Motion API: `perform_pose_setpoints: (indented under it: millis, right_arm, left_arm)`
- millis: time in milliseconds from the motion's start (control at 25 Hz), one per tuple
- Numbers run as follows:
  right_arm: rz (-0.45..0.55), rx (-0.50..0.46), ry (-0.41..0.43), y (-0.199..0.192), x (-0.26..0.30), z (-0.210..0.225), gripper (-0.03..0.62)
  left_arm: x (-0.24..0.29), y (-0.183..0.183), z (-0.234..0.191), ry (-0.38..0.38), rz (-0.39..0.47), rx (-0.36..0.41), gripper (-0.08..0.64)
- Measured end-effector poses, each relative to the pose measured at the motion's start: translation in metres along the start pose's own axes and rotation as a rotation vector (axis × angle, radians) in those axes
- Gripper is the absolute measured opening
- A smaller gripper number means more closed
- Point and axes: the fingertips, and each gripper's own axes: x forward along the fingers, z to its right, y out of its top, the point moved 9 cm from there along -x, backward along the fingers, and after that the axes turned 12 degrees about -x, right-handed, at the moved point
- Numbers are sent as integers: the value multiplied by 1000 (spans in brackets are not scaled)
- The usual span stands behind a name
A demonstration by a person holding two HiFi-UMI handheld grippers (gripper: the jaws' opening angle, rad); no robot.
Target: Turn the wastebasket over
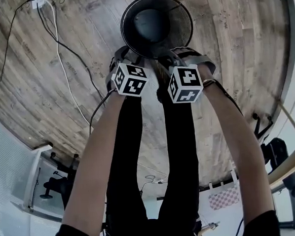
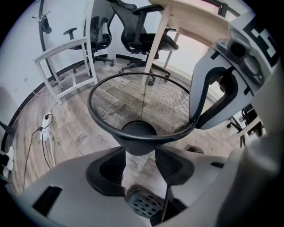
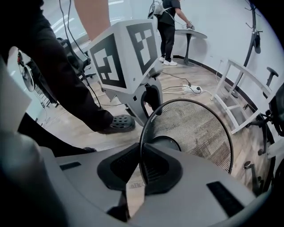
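Observation:
The black wire-mesh wastebasket point(image 1: 155, 25) hangs with its mouth toward me over the wooden floor. My right gripper point(image 1: 170, 54) is shut on its thin near rim; in the right gripper view the rim point(image 3: 141, 133) runs straight down between the closed pads of the right gripper point(image 3: 140, 164). The left gripper point(image 1: 123, 54) is beside it at the same near edge. In the left gripper view the basket point(image 2: 142, 102) fills the middle. The left gripper point(image 2: 140, 153) stands open, its jaws straddling the dark wall below the rim without pressing on it.
A white cable and power strip point(image 1: 65, 70) lie on the floor at the left. Office chairs point(image 2: 133, 35), a white metal frame point(image 2: 66, 66) and a wooden desk leg point(image 2: 155, 40) stand beyond the basket. My legs and shoe point(image 3: 116, 124) are close by.

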Motion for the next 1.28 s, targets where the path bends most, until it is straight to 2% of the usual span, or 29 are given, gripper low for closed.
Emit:
perform_pose_setpoints:
  millis: [120, 200, 760, 960, 1280]
  right_arm:
    - [-17, -26, 13, 0, 6, -10, 51]
    - [-22, -26, 20, -1, 10, -15, 52]
    - [-58, -17, 10, 3, 13, -30, 52]
    - [-78, -75, 30, 9, -20, -35, 52]
    - [-120, -71, -70, 13, -126, -12, 52]
  left_arm:
    - [2, -7, 3, -8, -11, 79, 221]
    - [3, -10, 4, -14, -16, 104, 221]
    - [-15, -19, -1, 1, -28, 130, 221]
    - [-46, -14, -3, 23, -35, 128, 221]
    - [-131, 29, 6, 73, 18, 120, 221]
